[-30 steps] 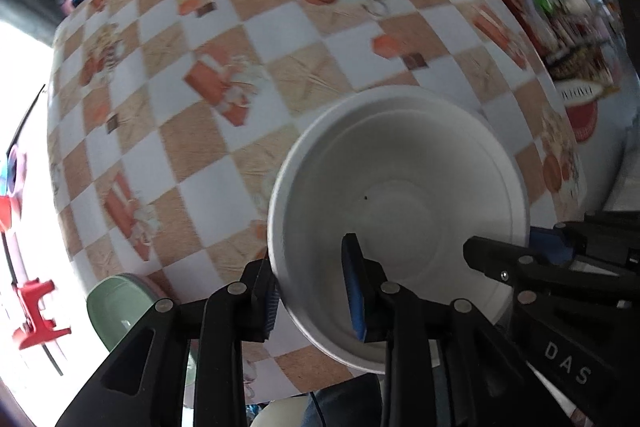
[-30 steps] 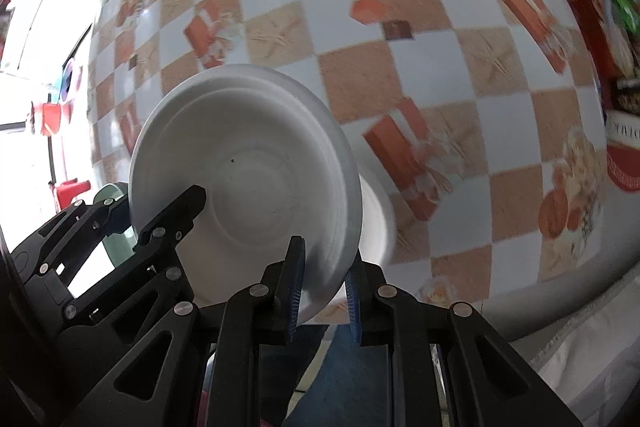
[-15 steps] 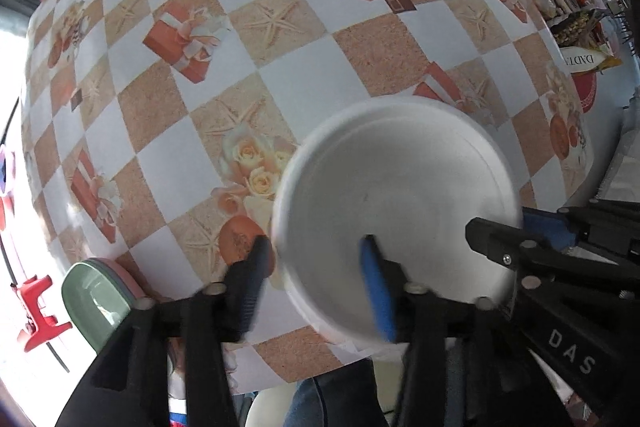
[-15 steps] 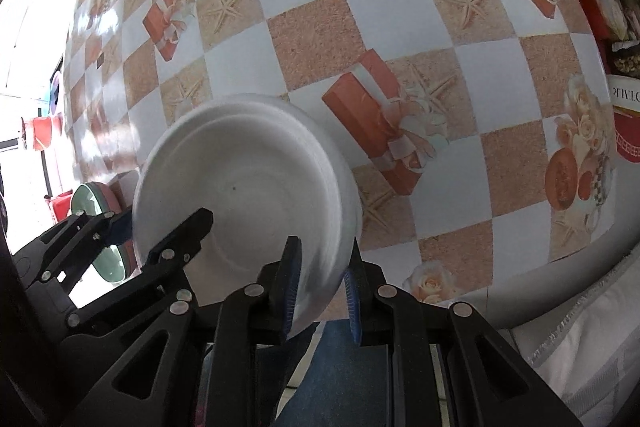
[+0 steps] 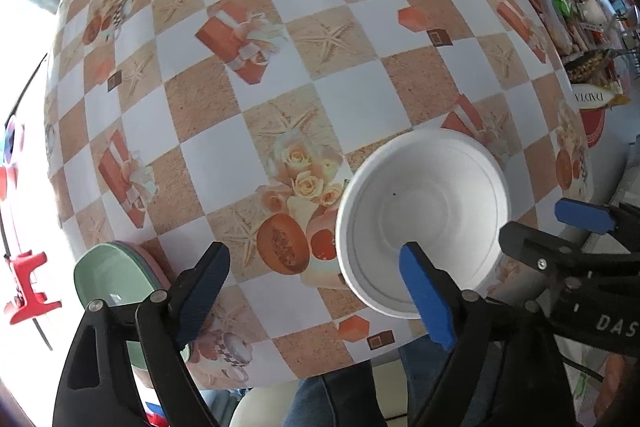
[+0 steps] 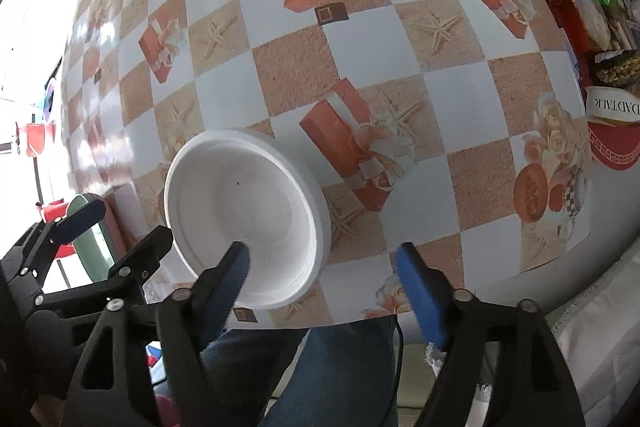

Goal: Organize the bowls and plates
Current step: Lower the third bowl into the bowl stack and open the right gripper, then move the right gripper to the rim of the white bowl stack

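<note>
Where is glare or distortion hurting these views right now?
Left wrist view: the window side at far left is blown out white and the checked tablecloth bulges from the fisheye, but the white bowl is sharp. Right wrist view: the upper left is overexposed, with glare on the cloth, washing out the pattern.

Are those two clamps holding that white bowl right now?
No. Both the left hand-held gripper and right hand-held gripper are open; the white bowl sits on the table.

White bowl (image 5: 424, 211): matt, foam-like, faintly grainy surface. Worktop (image 5: 340, 95): covered in smooth printed oilcloth with a glossy sheen toward the window. Green plate (image 5: 106, 277): smooth, slightly shiny plastic. Left tool (image 5: 316, 291): matt black plastic, blue ridged pads.
</note>
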`<state>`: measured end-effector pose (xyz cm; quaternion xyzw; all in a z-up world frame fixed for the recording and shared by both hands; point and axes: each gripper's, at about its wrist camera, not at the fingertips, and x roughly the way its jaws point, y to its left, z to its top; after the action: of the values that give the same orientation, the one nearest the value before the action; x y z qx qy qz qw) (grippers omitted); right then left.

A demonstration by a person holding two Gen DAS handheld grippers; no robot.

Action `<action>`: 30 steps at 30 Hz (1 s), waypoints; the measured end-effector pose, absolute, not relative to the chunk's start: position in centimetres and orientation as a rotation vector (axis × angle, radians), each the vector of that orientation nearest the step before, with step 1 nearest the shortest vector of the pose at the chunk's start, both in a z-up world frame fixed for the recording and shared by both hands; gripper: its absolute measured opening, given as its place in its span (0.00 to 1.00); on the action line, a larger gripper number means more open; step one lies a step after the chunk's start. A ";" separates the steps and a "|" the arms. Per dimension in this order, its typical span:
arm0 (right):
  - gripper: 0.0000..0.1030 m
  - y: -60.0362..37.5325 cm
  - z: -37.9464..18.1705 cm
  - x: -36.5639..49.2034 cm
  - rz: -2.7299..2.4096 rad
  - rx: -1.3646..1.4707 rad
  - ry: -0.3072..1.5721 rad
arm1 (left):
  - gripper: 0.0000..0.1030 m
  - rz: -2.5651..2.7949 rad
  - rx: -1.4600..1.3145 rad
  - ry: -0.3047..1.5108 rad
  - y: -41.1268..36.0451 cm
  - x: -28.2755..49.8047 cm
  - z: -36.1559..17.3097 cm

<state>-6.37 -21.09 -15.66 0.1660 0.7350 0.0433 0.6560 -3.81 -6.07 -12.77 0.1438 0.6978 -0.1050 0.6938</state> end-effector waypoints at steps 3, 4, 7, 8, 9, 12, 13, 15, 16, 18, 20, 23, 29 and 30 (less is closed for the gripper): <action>0.79 -21.3 -15.5 -6.5 0.094 0.378 1.665 | 0.96 -0.210 0.329 1.564 -5.2 -3.6 -12.9; 0.79 -21.4 -15.5 -6.6 0.095 0.378 1.663 | 1.00 -0.194 0.331 1.576 -5.0 -3.5 -13.1; 0.81 -21.3 -15.5 -6.5 0.093 0.382 1.656 | 1.00 -0.205 0.293 1.605 -4.7 -3.4 -13.5; 0.85 -21.3 -15.6 -6.5 0.086 0.384 1.655 | 1.00 -0.201 0.299 1.604 -4.6 -3.4 -13.6; 1.00 -20.9 -15.6 -6.3 0.077 0.387 1.651 | 1.00 -0.206 0.298 1.602 -4.0 -3.3 -13.6; 1.00 -21.3 -15.3 -6.4 0.071 0.393 1.634 | 1.00 -0.224 0.291 1.606 -3.9 -3.3 -13.7; 1.00 -21.4 -15.3 -6.4 0.071 0.390 1.632 | 1.00 -0.228 0.295 1.607 -4.2 -3.1 -13.8; 1.00 -21.3 -15.2 -6.4 0.068 0.377 1.631 | 1.00 -0.240 0.301 1.611 -4.7 -3.2 -13.8; 1.00 -21.3 -15.3 -6.4 0.066 0.375 1.631 | 1.00 -0.242 0.304 1.612 -5.0 -3.2 -13.9; 1.00 -21.5 -15.4 -6.6 0.065 0.380 1.639 | 1.00 -0.242 0.312 1.613 -5.5 -3.5 -14.1; 1.00 -21.6 -15.7 -6.6 0.065 0.388 1.654 | 1.00 -0.238 0.317 1.616 -5.8 -3.7 -14.4; 1.00 -21.7 -16.0 -6.8 0.053 0.388 1.663 | 1.00 -0.236 0.324 1.616 -6.3 -4.0 -14.8; 1.00 -22.1 -16.4 -7.0 0.042 0.396 1.677 | 1.00 -0.236 0.335 1.617 -6.7 -4.3 -15.1; 1.00 -22.1 -16.5 -6.9 0.043 0.395 1.679 | 1.00 -0.235 0.336 1.618 -6.7 -4.3 -15.1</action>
<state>-6.92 -22.10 -16.46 0.1737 0.7393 0.0189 0.6503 -4.32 -6.72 -15.11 0.1494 0.7182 -0.1043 0.6715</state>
